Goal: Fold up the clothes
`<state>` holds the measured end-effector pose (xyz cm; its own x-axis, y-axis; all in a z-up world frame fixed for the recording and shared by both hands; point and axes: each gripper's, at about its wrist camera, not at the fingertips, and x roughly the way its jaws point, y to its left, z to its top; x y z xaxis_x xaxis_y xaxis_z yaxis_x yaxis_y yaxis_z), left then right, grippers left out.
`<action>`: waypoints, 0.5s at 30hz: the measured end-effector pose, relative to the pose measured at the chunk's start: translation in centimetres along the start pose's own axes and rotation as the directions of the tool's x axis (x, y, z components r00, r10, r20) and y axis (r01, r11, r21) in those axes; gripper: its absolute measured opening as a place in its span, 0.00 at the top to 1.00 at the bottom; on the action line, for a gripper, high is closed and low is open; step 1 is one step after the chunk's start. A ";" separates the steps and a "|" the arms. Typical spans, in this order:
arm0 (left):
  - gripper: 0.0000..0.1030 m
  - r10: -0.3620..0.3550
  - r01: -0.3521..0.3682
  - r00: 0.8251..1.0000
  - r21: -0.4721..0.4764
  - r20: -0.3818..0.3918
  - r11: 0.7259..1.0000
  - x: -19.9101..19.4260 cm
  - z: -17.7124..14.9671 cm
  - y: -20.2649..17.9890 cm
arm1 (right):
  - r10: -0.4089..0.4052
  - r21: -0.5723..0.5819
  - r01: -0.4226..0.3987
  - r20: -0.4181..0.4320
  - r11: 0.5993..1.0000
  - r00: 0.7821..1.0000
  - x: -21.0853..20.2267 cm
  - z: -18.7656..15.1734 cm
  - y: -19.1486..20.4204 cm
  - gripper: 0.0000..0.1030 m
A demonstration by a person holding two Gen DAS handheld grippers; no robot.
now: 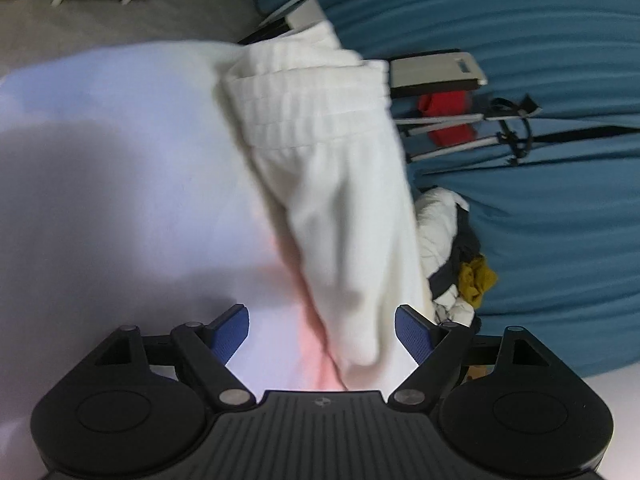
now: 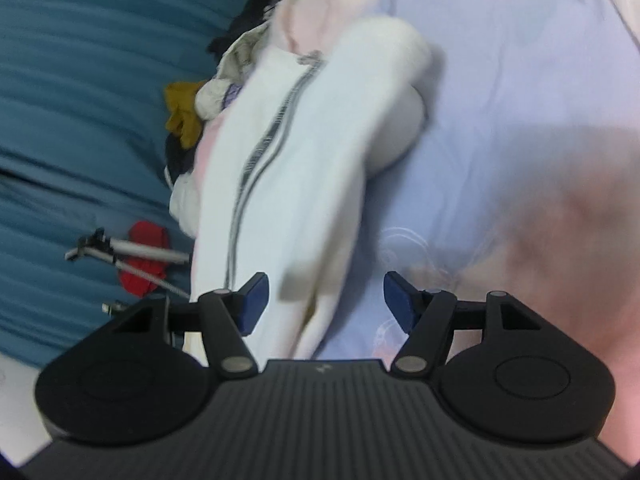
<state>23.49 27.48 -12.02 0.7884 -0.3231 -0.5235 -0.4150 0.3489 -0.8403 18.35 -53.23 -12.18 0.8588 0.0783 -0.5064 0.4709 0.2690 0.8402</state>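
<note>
A white garment with a ribbed band (image 1: 320, 168) lies folded lengthwise on a pale lavender sheet (image 1: 120, 180). Its near end lies between the blue pads of my left gripper (image 1: 322, 332), which is open and holds nothing. In the right wrist view the same white garment (image 2: 288, 184), with a grey stripe down it, runs away from my right gripper (image 2: 325, 304). The right gripper is open with the garment's near end between its pads. Both views are blurred.
A pile of mixed clothes, white, dark and mustard (image 1: 460, 256), lies beside the garment and shows in the right wrist view (image 2: 200, 120). A blue quilted surface (image 1: 540, 80) holds a tripod with red cloth (image 1: 460, 128) and a grey box (image 1: 436, 70).
</note>
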 end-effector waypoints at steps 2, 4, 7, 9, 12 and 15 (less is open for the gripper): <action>0.21 -0.017 0.018 1.000 -0.025 0.024 1.000 1.0 0.6 0.4 | 0.028 0.046 -0.029 0.026 0.999 0.999 1.1 -0.4 -0.8 0.36; 0.21 -0.032 0.034 0.998 -0.044 0.058 0.998 1.8 1.1 0.5 | 0.045 0.056 -0.048 0.054 0.997 0.998 2.1 -0.6 -1.2 0.36; 0.22 -0.038 0.043 0.994 -0.051 0.098 0.998 3.2 1.7 0.2 | 0.095 0.017 -0.096 0.078 0.995 0.992 3.5 -0.2 -0.6 0.36; 0.23 -0.030 0.034 0.993 -0.035 0.112 0.999 4.1 1.9 -0.2 | 0.121 -0.009 -0.121 0.081 0.993 0.989 4.6 0.4 -0.1 0.35; 0.36 -0.018 0.020 0.991 -0.011 0.133 1.000 5.3 2.3 -0.9 | 0.148 -0.039 -0.145 0.101 0.989 0.984 5.8 1.2 0.5 0.36; 0.60 -0.007 0.005 0.988 0.013 0.155 1.000 6.6 2.6 -1.5 | 0.165 -0.060 -0.159 0.117 0.985 0.979 6.9 1.9 1.2 0.37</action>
<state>30.52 27.07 -13.84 0.8520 -0.1853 -0.4897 -0.4052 0.3590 -0.8408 25.18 -54.24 -14.29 0.9425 0.0085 -0.3341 0.3151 0.3099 0.8970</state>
